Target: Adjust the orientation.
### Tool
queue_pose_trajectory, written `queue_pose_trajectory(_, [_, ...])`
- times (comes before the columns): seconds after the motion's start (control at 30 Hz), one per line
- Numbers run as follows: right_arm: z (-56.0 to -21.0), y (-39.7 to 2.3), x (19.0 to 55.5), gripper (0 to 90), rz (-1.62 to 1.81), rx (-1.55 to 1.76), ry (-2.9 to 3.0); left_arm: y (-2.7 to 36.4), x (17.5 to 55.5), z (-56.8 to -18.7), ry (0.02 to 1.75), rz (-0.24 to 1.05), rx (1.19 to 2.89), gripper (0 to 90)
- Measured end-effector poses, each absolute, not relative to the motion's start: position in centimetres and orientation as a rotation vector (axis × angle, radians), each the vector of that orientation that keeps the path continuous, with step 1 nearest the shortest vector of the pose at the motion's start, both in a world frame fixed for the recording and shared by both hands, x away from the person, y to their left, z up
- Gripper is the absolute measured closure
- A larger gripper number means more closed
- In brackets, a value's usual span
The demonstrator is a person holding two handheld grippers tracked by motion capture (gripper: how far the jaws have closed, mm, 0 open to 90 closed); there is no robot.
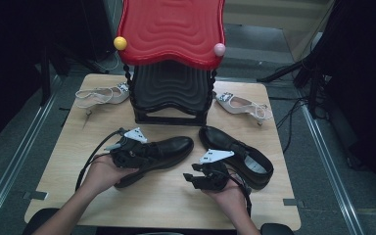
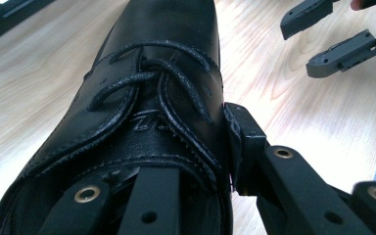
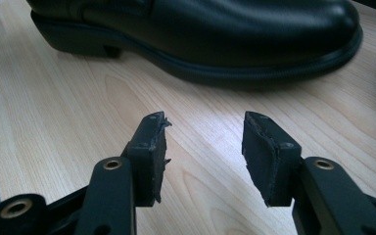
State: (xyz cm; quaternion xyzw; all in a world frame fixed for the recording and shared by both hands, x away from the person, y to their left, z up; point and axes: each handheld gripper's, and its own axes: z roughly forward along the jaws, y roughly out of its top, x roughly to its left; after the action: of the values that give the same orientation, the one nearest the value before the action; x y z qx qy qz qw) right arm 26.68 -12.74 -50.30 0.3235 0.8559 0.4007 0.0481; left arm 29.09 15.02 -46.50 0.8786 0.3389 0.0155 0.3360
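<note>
Left tongs (image 2: 176,176) gripped the left shoe (image 2: 152,98) at its collar, one jaw inside the opening, the other pressed against the outer side. It was black, glossy leather, laced, lying on the table (image 1: 166,196) near the middle. Right tongs (image 3: 205,152) stood open, holding nothing, beside the second shoe (image 1: 240,154).

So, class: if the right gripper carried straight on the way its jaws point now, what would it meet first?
Probably the black leather shoe lying across its path. In the right gripper view, the right gripper has open jaws with bare wooden table between them and the shoe's side ahead. How far off is unclear.
</note>
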Motion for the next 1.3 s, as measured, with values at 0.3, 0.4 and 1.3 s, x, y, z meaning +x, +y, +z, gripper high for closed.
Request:
queue_pose_trajectory(0.3, [-50.5,-12.9,26.6,52.9,1.22,1.003,2.596,14.4,29.0,-47.1,0.852,0.021,2.293,71.1])
queue_pose_trajectory(0.4, [-50.4,-12.8,26.6,52.9,1.225,1.003,2.596,14.6,29.1,-46.8,0.847,-0.011,2.297,61.1])
queue_pose_trajectory(1.3, [-47.9,-9.2,29.1,56.9,1.28,0.986,2.629,21.3,28.9,-42.7,0.852,0.006,2.229,59.2])
